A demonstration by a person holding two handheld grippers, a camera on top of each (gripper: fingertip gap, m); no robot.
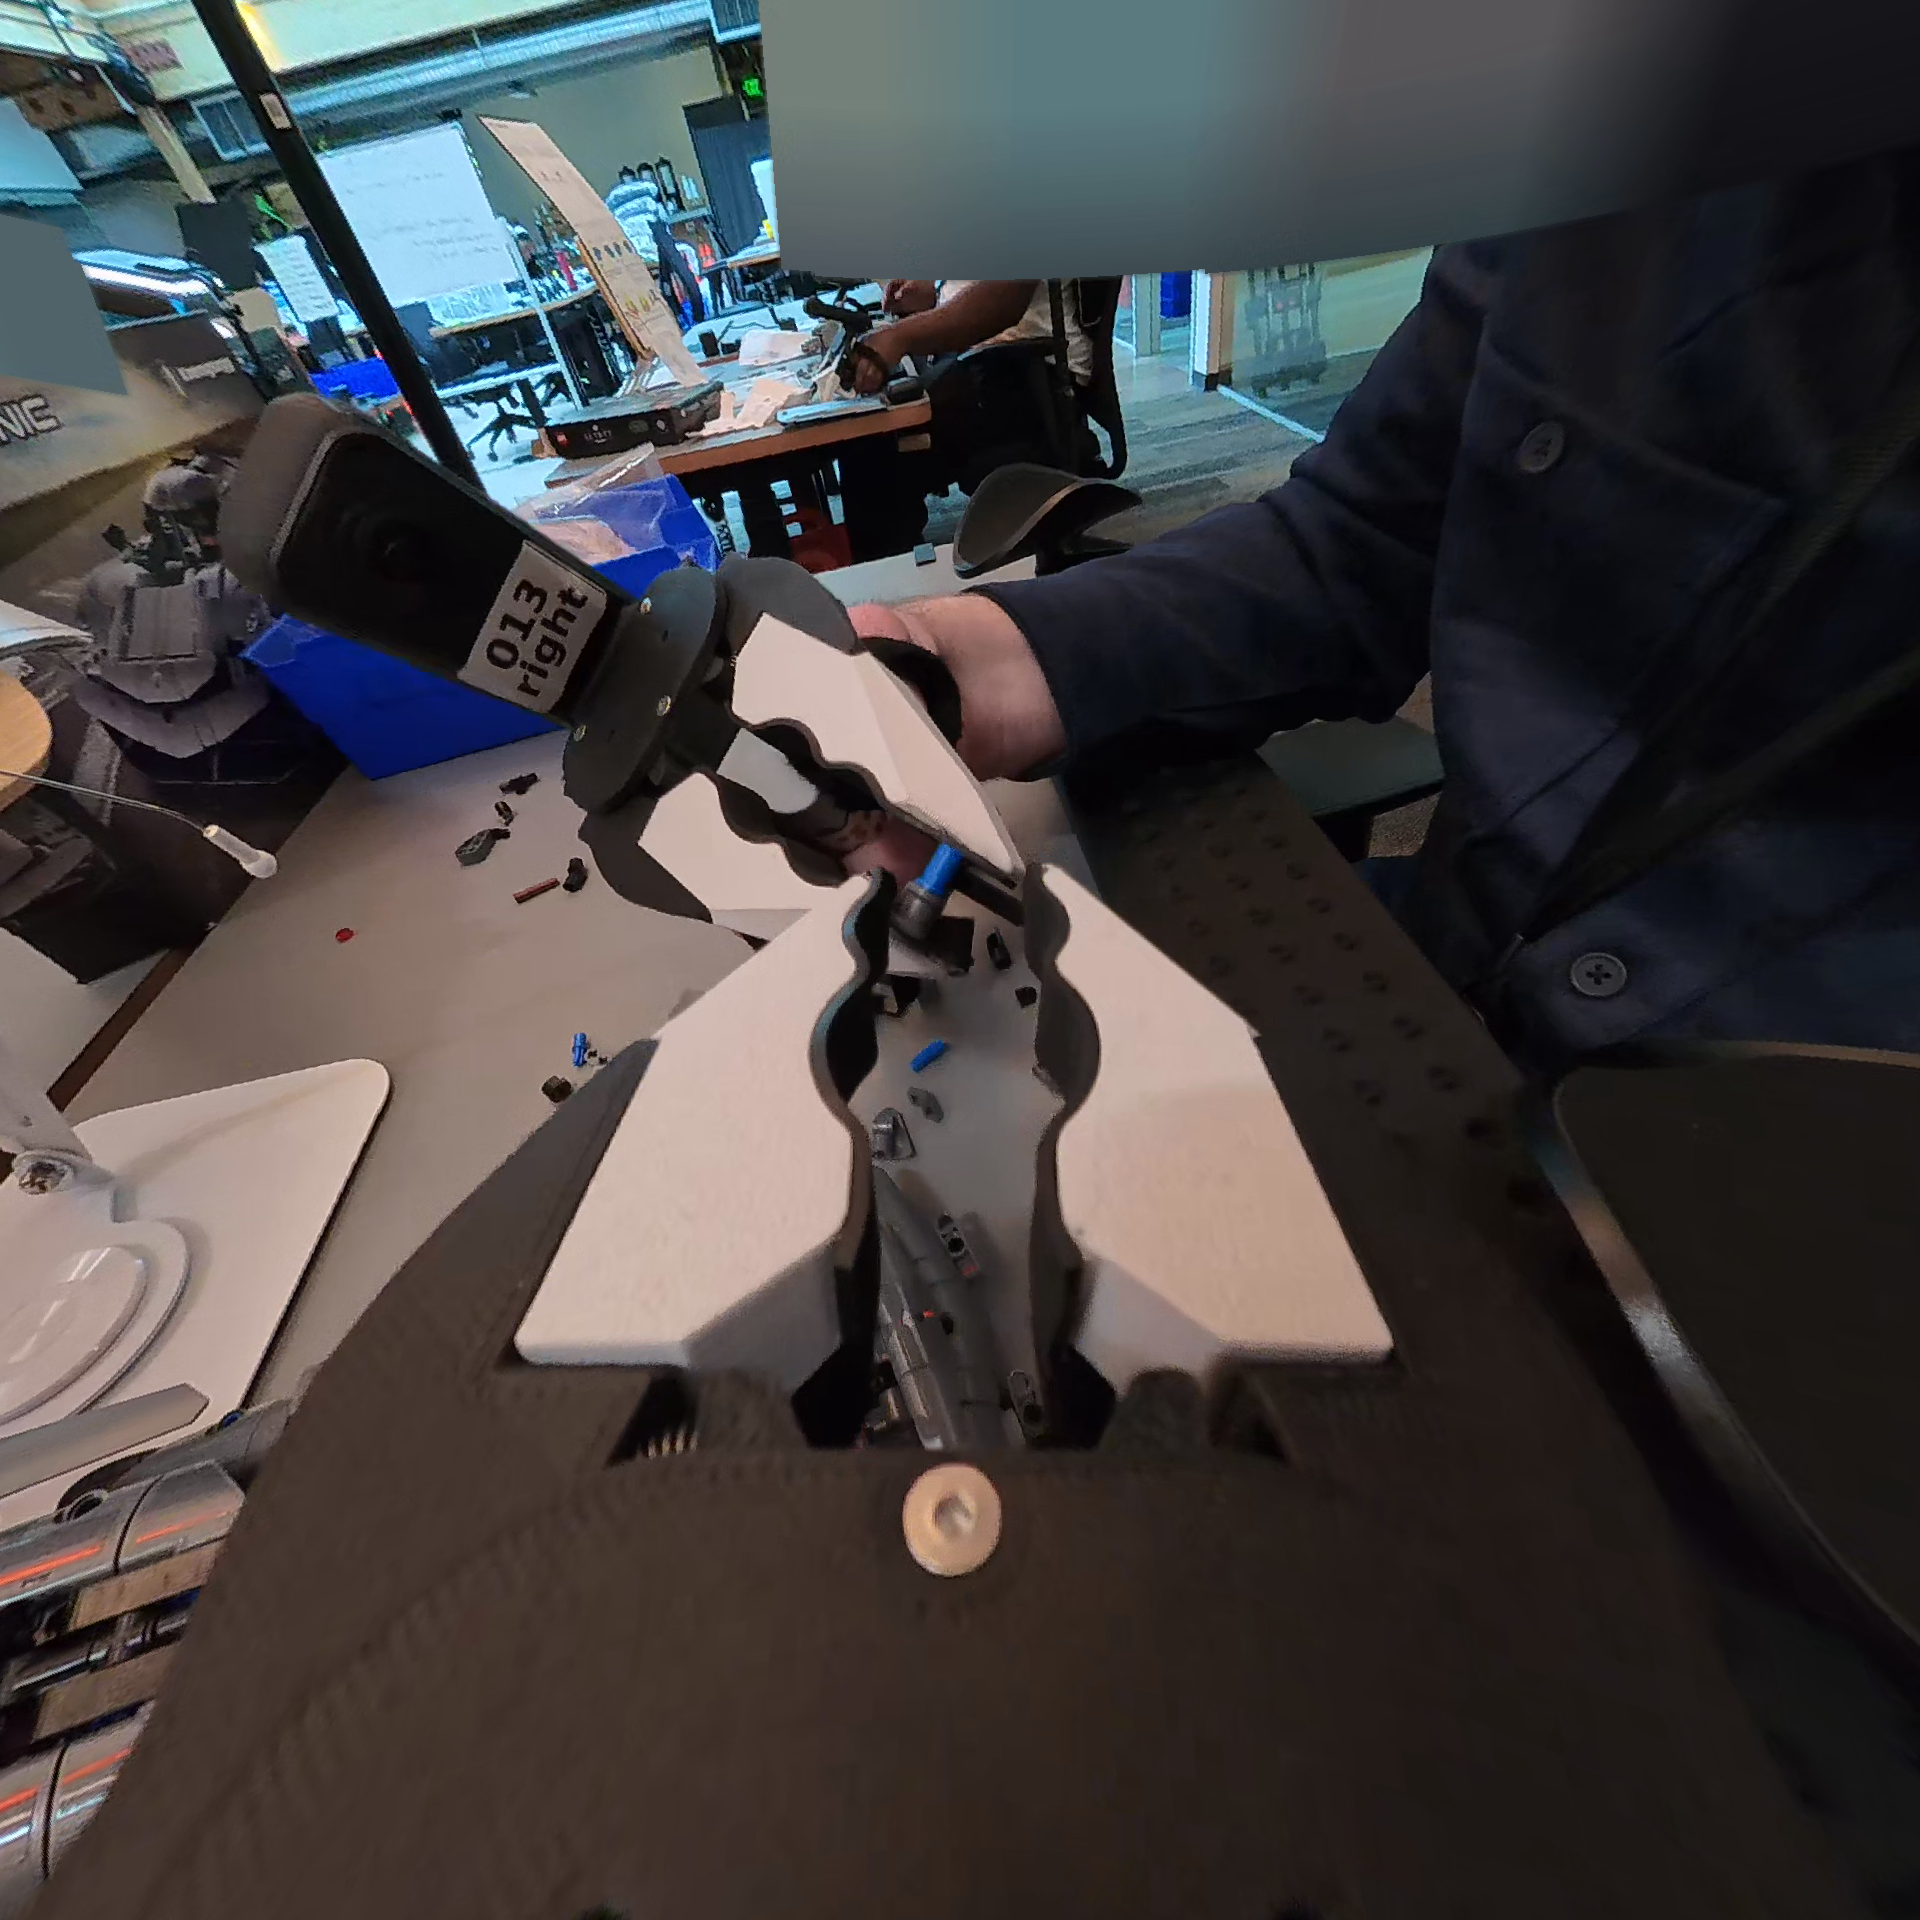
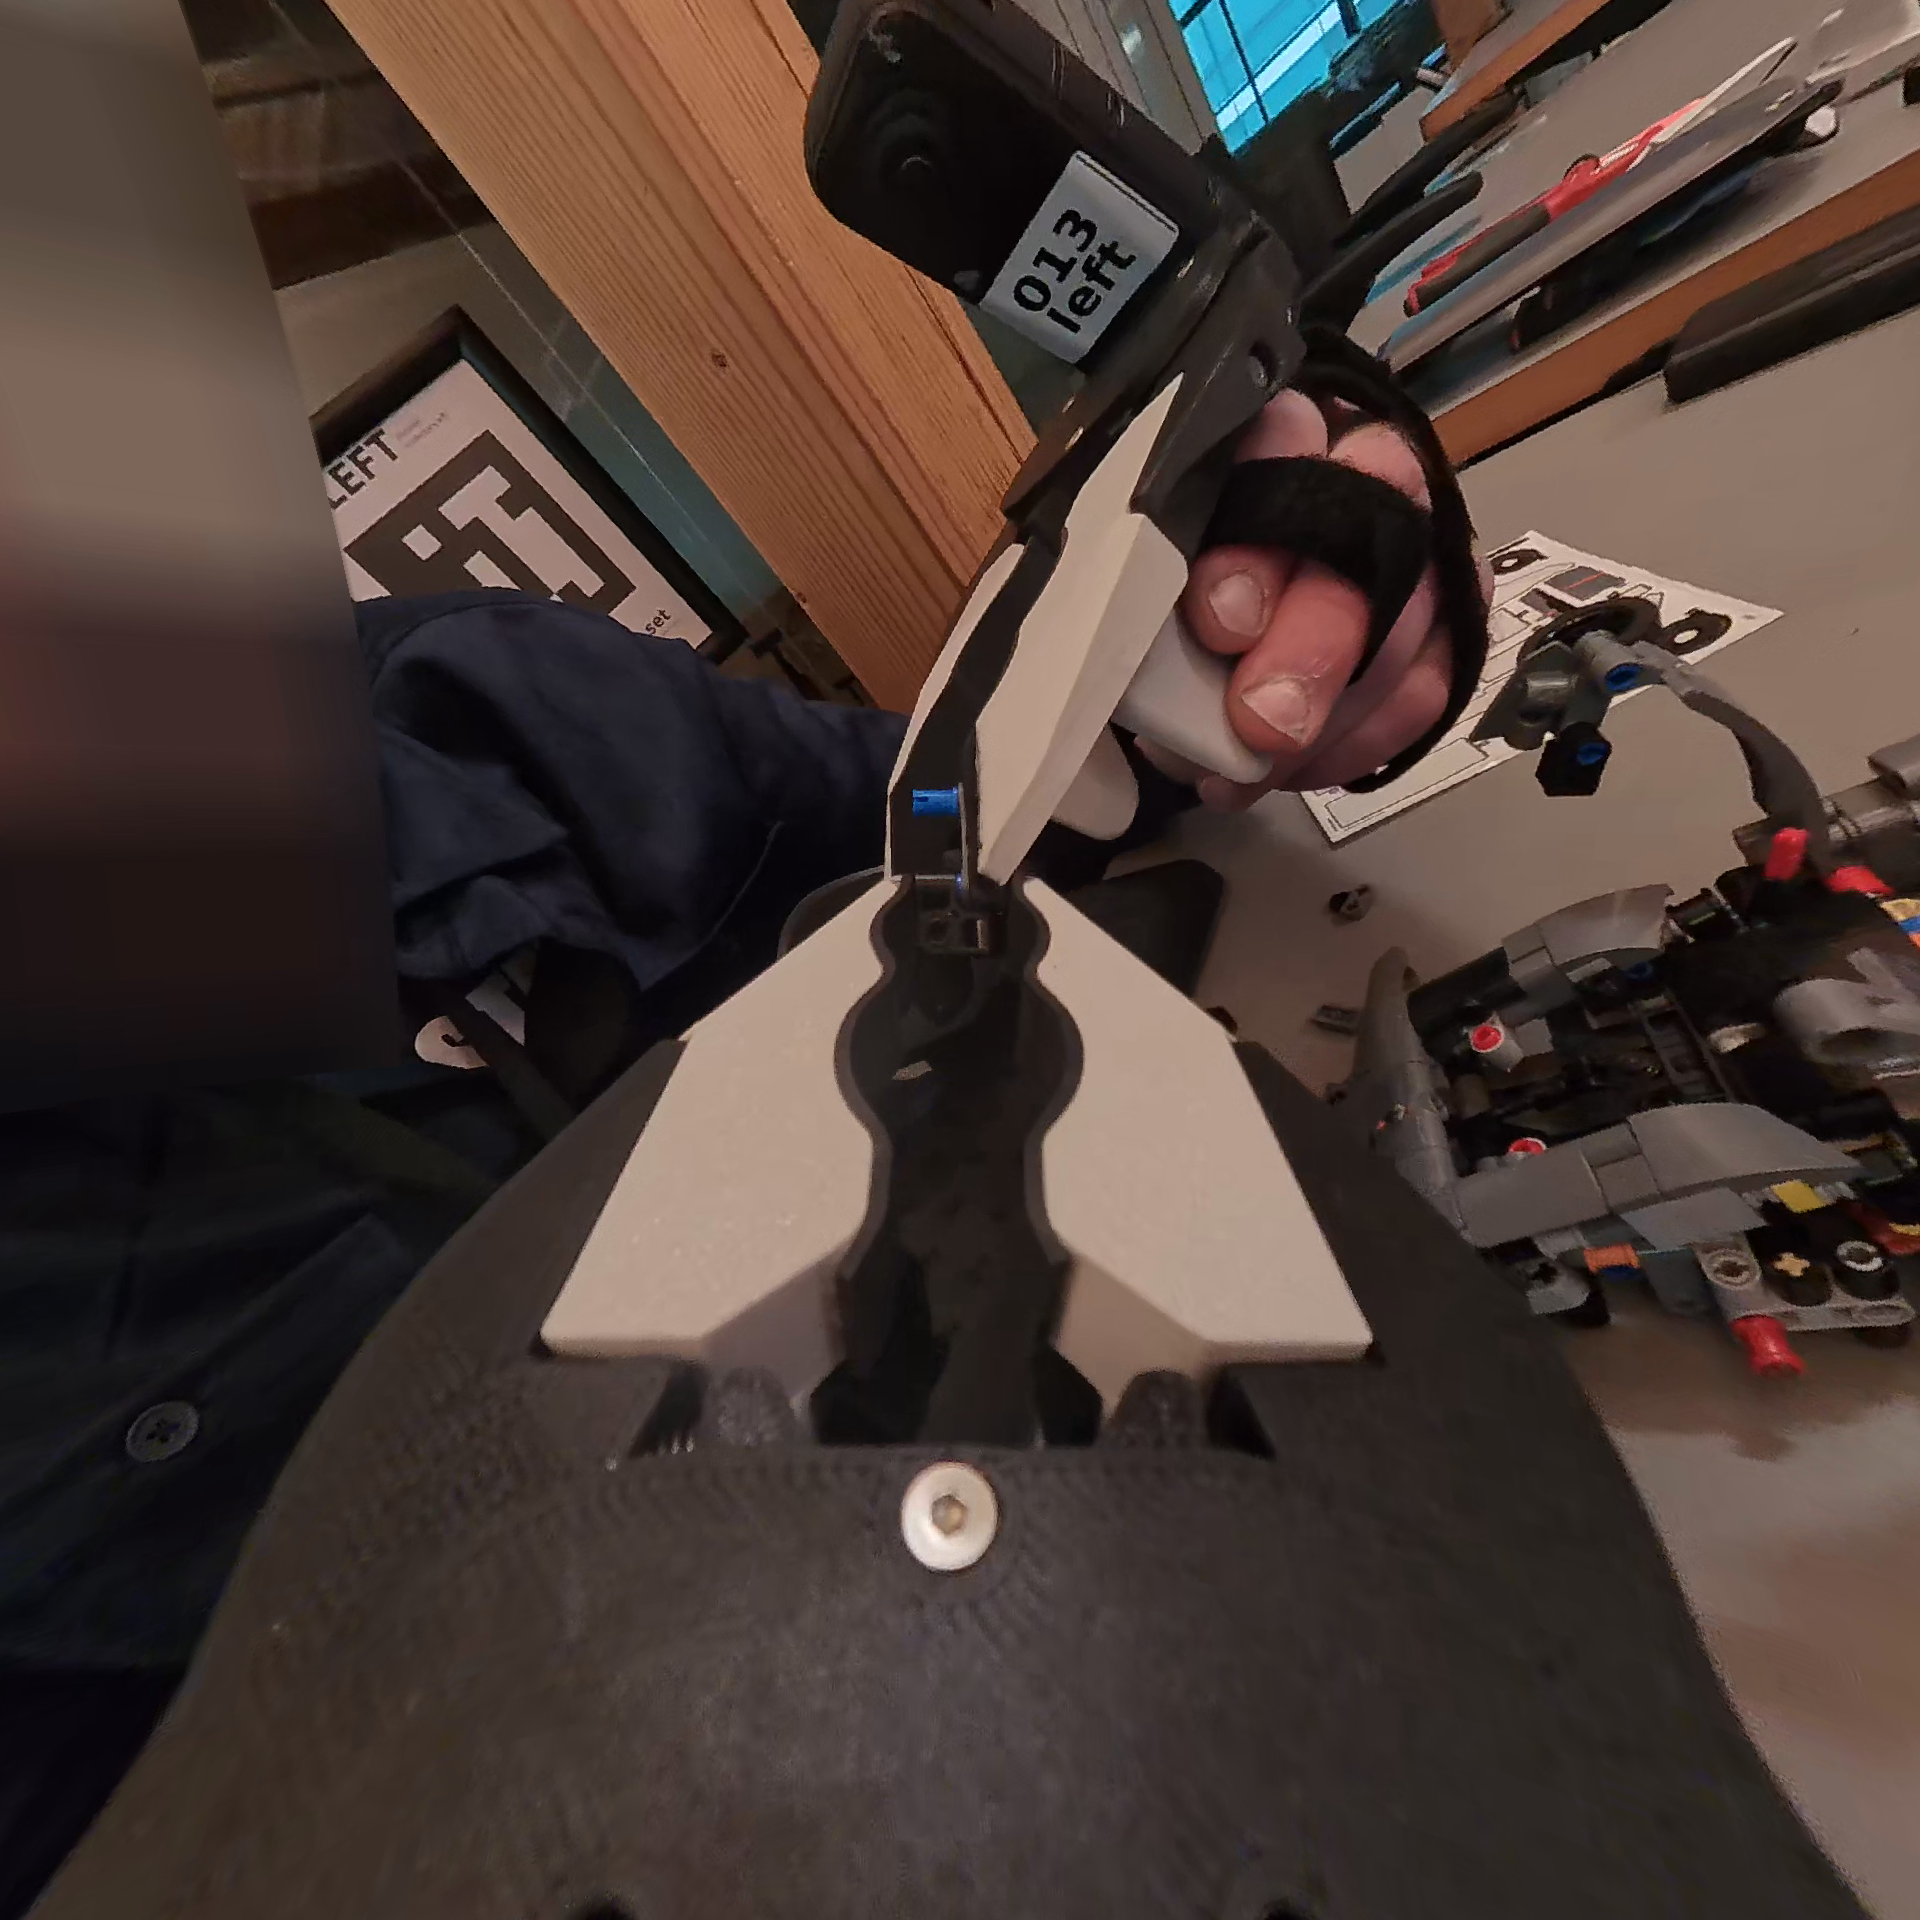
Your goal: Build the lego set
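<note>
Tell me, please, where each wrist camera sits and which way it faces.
Left wrist view: sits on the left gripper, looking along its white fingers over the grey table toward the person's dark navy jacket; the right hand shows, holding the right gripper.
Right wrist view: sits on the right gripper, facing back at the left gripper and the left hand gripping it, part-built grey lego model at the picture's right.
Shared: both grippers meeting tip to tip, the jacket, the table.

Two grippers meet tip to tip above the table (image 1: 436, 997).
The right gripper (image 1: 940, 883) pinches a grey-and-blue piece (image 1: 928, 891) between the left gripper's (image 1: 951, 914) parted fingertips.
</note>
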